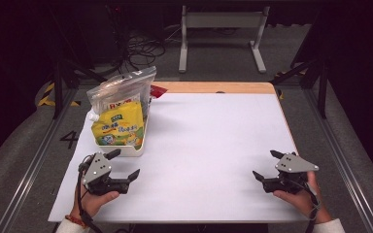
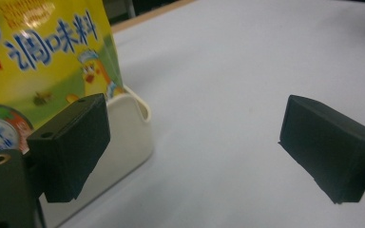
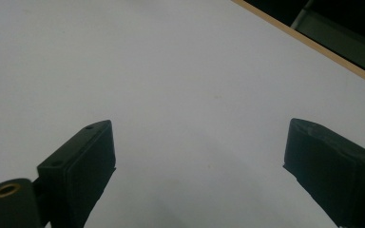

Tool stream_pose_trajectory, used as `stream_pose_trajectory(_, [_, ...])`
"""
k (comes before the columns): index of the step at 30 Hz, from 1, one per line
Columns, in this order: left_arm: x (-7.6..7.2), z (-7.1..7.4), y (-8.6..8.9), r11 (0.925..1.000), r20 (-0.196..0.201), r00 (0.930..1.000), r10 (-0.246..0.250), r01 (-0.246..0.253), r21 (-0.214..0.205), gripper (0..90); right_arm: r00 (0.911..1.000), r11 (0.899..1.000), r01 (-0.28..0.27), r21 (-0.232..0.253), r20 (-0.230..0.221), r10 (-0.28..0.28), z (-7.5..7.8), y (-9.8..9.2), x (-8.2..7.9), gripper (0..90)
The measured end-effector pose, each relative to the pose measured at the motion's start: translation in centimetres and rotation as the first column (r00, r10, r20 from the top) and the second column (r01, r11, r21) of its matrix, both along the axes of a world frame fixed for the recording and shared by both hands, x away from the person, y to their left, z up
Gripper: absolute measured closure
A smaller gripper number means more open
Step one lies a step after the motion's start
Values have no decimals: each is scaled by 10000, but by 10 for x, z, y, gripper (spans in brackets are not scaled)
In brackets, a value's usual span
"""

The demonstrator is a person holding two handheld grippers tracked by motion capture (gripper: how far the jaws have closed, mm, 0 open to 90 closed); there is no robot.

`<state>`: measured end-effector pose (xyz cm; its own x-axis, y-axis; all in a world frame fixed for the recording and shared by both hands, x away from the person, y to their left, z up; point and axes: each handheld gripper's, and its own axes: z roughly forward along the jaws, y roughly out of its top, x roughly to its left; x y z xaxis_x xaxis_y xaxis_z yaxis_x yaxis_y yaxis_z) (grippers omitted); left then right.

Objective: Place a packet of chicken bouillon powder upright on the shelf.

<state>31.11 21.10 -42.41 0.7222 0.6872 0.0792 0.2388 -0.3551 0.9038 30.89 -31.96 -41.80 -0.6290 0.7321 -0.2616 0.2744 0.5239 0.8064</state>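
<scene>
Gaping wide, empty: left hand-held gripper (image 1: 125,164) beside glossy yellow pouch (image 1: 119,127); right hand-held gripper (image 1: 267,166) likewise.

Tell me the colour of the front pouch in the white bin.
Yellow with blue lettering, the front pouch shows best in the left gripper view.

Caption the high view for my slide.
Two open claws rest on a white table beside a tub of pouches.

The pouch (image 1: 119,127) is yellow with blue letters and some green. The bin (image 1: 141,143) is cream. The table (image 1: 213,145) is white with a wood-brown edge.
</scene>
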Motion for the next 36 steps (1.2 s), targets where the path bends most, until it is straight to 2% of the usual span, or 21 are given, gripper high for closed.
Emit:
stream_pose_trajectory(6, [0,-17,-6,9977,-327,9991,-276,296,618,98,9988,9987,492,156,52,-493,-10,-14,-4,92])
stream_pose_trajectory(9, [1,-20,-7,9984,-355,9992,-182,201,531,92,9975,9975,708,21,6,-709,-16,-17,-5,90])
stream_pose_trajectory(15, [5,-24,-7,9986,-499,9981,-370,387,349,90,9952,9953,965,28,-149,-965,-26,-21,-5,87])
stream_pose_trajectory(19, [7,-25,-7,9986,-634,9973,-360,383,360,86,9953,9952,970,88,-11,-970,-24,-19,-7,87])
stream_pose_trajectory(24, [6,-24,-7,9992,-561,9980,-303,317,249,85,9951,9951,968,196,200,-972,-20,-19,-10,87])
stream_pose_trajectory(36, [9,-24,-10,9984,-602,9976,-347,373,421,86,9949,9948,994,209,159,-997,-21,-21,-10,88])
